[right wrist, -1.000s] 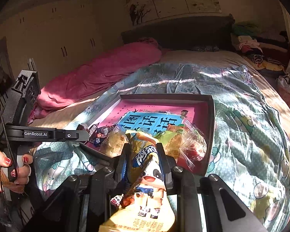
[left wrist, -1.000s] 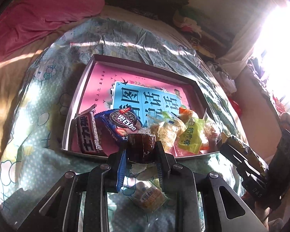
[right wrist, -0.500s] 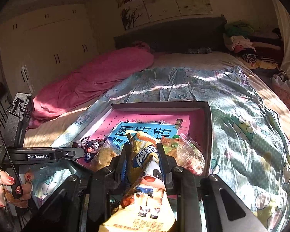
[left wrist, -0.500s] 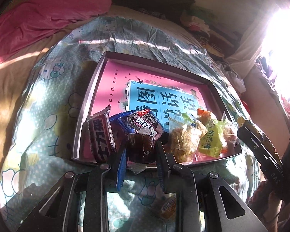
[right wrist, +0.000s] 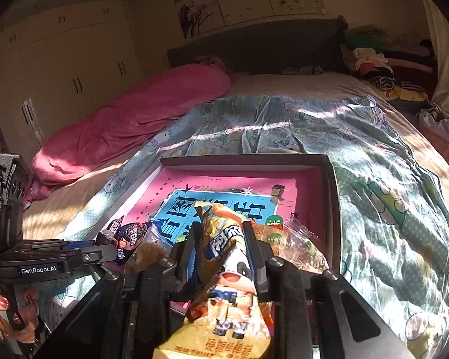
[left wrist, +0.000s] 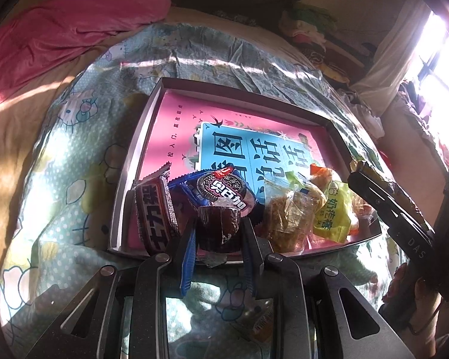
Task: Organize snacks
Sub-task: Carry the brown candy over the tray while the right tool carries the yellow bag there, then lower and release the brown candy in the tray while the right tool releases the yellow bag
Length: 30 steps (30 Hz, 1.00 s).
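On the bed's quilt (left wrist: 74, 179) lies a shallow box (left wrist: 125, 185) with a pink floor, and the snacks sit bunched along its near edge. At the left end stands a dark wafer bar (left wrist: 155, 209); next to it lies a blue cookie pack (left wrist: 221, 188). The left gripper (left wrist: 218, 233) has its fingers closed on a brown cake (left wrist: 218, 230) in clear wrap, held just over the near rim, right in front of the cookie pack. Further right are a clear bag (left wrist: 287, 215) of golden pieces and a yellow-green pouch (left wrist: 335, 212). At the far right the right gripper (right wrist: 221, 248) — its fingers clamped on a panda bag (right wrist: 224, 284) — hovers over the box's near right part, the bag's top above the packed snacks there.

The step in hand looks like carrying both snacks into the box. Next, each needs a free patch of pink floor — probably farther in, past the crowded row — then lowering and letting go.
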Each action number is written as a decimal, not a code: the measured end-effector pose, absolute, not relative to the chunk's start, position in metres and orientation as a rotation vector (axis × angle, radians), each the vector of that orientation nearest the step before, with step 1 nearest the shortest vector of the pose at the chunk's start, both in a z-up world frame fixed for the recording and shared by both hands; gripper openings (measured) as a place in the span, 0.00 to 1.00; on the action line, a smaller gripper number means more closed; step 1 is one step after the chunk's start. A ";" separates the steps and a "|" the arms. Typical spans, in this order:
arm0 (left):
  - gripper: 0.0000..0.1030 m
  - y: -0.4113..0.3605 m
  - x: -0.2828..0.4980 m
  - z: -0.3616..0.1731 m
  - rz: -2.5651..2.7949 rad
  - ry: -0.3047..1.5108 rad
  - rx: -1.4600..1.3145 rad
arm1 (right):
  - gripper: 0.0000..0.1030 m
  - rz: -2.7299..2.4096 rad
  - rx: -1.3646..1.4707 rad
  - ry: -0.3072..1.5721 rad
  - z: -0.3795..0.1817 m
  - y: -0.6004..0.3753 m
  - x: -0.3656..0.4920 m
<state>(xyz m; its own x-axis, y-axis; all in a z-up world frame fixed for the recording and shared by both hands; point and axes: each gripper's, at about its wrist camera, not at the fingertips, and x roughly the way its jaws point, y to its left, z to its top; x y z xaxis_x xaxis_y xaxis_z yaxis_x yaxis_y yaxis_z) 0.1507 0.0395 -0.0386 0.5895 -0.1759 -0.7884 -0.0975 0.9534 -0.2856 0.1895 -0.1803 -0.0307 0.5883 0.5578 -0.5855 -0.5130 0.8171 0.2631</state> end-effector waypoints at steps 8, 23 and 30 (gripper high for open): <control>0.27 0.038 0.152 -0.040 -0.041 0.950 -0.312 | 0.26 0.591 0.024 0.731 -0.044 -0.177 0.194; 0.27 0.039 0.150 -0.040 -0.039 0.959 -0.315 | 0.46 0.607 0.079 0.728 -0.040 -0.190 0.187; 0.28 0.041 0.150 -0.040 -0.033 0.960 -0.318 | 0.47 0.612 0.083 0.710 -0.033 -0.193 0.182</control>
